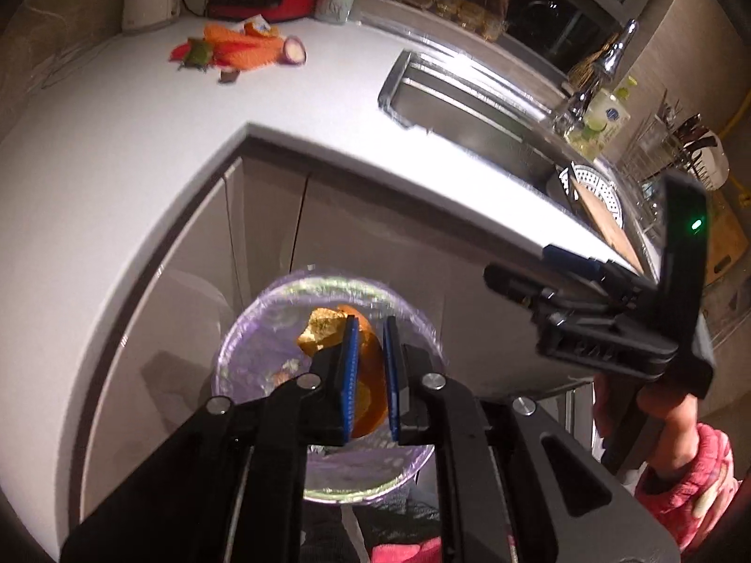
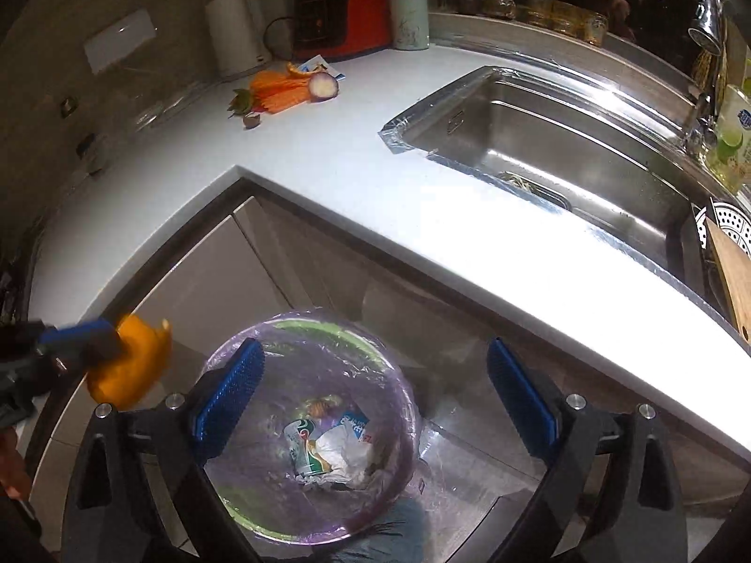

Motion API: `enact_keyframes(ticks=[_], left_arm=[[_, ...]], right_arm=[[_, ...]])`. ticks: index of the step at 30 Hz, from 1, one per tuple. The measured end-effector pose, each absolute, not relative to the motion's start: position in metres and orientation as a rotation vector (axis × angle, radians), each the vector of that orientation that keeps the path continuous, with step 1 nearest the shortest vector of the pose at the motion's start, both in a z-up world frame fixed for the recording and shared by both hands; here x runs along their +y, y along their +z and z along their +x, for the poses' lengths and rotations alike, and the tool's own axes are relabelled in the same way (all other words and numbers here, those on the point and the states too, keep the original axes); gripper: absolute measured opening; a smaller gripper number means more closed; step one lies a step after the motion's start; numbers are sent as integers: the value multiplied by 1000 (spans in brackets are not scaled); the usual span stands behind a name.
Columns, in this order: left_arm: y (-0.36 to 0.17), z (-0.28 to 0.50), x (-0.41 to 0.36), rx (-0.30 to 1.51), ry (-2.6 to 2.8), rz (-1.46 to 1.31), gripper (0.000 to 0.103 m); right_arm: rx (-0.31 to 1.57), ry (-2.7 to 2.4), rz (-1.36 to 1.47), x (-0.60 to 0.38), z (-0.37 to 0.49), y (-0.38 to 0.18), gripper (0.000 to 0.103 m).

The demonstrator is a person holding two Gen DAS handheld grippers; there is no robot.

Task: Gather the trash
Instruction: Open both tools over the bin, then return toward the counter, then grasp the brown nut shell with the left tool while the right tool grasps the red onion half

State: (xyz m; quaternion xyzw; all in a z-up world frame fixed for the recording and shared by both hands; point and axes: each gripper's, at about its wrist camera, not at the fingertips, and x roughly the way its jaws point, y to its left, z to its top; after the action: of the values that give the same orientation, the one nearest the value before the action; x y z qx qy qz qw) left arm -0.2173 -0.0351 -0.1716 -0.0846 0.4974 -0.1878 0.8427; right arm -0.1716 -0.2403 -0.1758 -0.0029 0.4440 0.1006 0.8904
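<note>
Holding an orange peel [image 1: 364, 375] pinched in our left gripper [image 1: 371, 377], we hover over the purple-lined trash bin [image 2: 408, 403] on the floor below the counter [image 2: 328, 159]. Our right gripper [image 2: 375, 403] hangs wide open and empty above the same bin, where a can and wrappers already lie. Next, we judge, the left claw should open to drop the peel; more scraps [image 2: 286, 89] wait on the counter.
</note>
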Motion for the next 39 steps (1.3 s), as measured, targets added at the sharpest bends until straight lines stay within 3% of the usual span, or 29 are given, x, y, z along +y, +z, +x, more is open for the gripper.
enact_keyframes(ticks=[1,2,4,11,19,26,33,35,38,39], left_arm=[[-185,-217,-38,1092,-399,-175,19],[-195,-216,-41,1124,-389,-167,38],[-207,-215,-42,1141,-342,-143,57],[-177,-166,-22,1046,-257,-167,77],[-134,-39,10,908,-114,-175,78],[-150,39,15,906,-33,-189,78],[-171,68,13,923,-10,-192,78],[-177,71,16,935,-7,-207,74],[-185,75,20,960,-12,-223,47],[-187,76,21,959,-7,-220,44]], right_arm=[[927,208,-4,-241,-172,-177,95],[932,207,-5,-243,-173,-176,95],[938,204,-16,-244,-173,-176,95],[916,224,-36,-245,-148,-160,95],[843,295,-64,-242,-85,-127,95],[773,365,-83,-235,-36,-97,95],[756,399,-52,-236,-11,-94,98],[763,408,-47,-237,-9,-97,98],[774,417,-52,-238,-6,-101,98],[777,418,-54,-238,-6,-103,98]])
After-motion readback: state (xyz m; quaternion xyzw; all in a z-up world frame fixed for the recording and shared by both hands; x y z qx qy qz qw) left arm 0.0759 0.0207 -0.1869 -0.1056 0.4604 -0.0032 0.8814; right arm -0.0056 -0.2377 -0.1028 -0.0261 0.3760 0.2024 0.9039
